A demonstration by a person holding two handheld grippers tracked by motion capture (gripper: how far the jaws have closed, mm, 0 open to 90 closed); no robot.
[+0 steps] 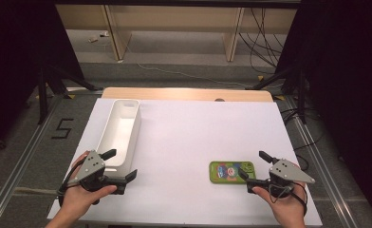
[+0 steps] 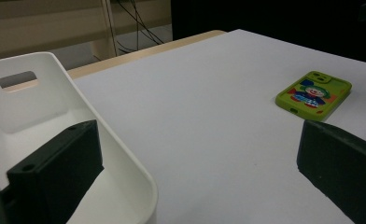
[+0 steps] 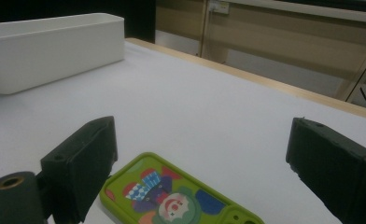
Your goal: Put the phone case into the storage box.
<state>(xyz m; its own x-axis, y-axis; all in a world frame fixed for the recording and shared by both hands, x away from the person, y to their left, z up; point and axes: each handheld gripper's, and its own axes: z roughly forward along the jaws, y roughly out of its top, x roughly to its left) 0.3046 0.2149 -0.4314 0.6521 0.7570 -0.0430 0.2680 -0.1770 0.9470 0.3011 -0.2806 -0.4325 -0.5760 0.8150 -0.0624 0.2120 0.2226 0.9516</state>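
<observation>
1. The phone (image 1: 232,172), in a green case with a cartoon clown on its back, lies flat on the white table (image 1: 189,137), toward the near right part of it.
2. The right gripper (image 1: 252,166) sits just right of the phone, jaws spread wide. In the right gripper view the phone (image 3: 172,198) lies between the two black jaws, its near end just beside the left jaw; neither jaw presses on it.
3. The right hand (image 1: 281,202) grasps that gripper from the near edge of the table.
4. The left gripper (image 1: 120,165) is at the near left, jaws spread wide with nothing pinched.
5. One jaw of the left gripper hangs over the near end of the white bin (image 1: 120,130); the other is over bare table just beside the bin's rim.
6. The bin is long and narrow, and runs away from the person along the table's left side.
7. Phone and bin are well apart.
8. In the left gripper view the phone (image 2: 314,94) lies far off across the table.
</observation>
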